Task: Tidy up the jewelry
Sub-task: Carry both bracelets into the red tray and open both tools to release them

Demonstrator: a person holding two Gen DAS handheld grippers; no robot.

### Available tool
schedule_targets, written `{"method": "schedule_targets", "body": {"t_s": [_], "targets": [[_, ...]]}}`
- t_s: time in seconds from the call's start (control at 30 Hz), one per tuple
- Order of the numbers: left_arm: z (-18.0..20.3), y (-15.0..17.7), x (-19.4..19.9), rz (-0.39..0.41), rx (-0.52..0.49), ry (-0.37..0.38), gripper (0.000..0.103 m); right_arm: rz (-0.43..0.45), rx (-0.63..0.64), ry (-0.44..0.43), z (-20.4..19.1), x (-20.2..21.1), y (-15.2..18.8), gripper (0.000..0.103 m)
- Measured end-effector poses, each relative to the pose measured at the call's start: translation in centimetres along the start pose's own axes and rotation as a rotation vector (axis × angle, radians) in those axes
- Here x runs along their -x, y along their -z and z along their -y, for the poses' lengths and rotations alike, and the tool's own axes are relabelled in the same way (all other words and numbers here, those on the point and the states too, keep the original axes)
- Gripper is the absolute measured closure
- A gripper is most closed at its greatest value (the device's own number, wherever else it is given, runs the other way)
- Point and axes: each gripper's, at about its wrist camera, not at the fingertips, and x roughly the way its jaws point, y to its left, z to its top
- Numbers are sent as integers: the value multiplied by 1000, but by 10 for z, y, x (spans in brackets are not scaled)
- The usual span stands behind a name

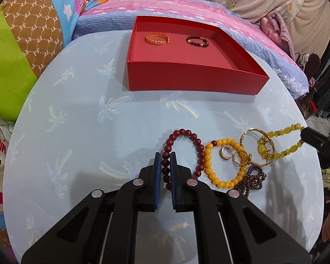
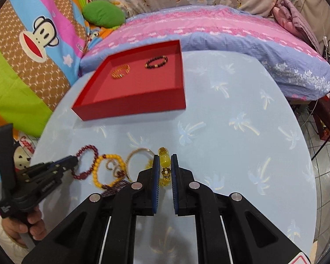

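Two bracelets lie in the red box (image 1: 193, 81); the left tool (image 1: 165, 165) grips the dark-red bracelet (image 1: 182, 134), the right tool (image 2: 165, 167) the yellow bracelet (image 2: 164, 165); several pieces remain on the worktop (image 1: 77, 132).

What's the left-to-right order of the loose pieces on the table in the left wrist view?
dark red bead bracelet (left gripper shut on it) → orange-yellow bead bracelet → gold bangle → translucent yellow bead bracelet, held by the right gripper.

right claw (image 2: 165, 162) gripping yellow bracelet (image 2: 165, 165)
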Motion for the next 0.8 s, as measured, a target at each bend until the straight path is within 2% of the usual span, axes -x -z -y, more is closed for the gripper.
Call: {"method": "schedule_targets", "body": {"t_s": [0.37, 0.8], "targets": [[6, -5, 20, 29, -13, 20, 96, 101, -21, -70, -6, 41, -21, 94], [21, -21, 49, 75, -51, 78, 96, 145, -20, -39, 1, 51, -33, 94]]}}
